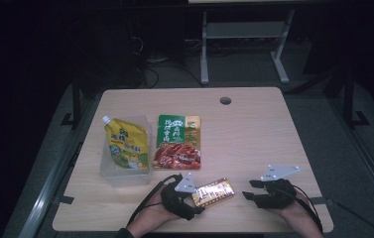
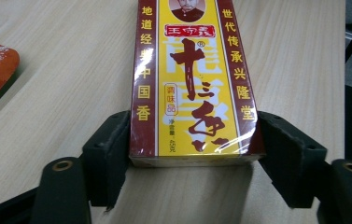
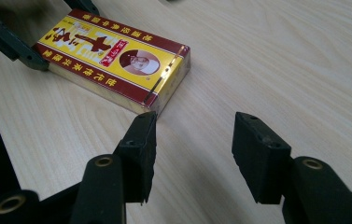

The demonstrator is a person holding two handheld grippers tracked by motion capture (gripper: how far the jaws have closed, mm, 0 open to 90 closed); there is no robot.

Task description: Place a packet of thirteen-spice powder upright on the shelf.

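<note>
While my left gripper (image 2: pixel 190 154) fingers clamp the yellow-red 十三香 box (image 2: pixel 193 79) on the light wood tabletop (image 1: pixel 254 134), my right gripper (image 3: pixel 193 144) beside it has fingers apart.

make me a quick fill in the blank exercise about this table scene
1. The left gripper has its fingers on either side of the yellow and maroon ____.
2. The yellow spouted pouch lies in a clear plastic ____.
3. The right gripper is ____, with nothing between its fingers.
4. The green and red food packet lies to the ____ of the yellow spouted pouch in the high view.

Missing words: box; container; open; right
</note>
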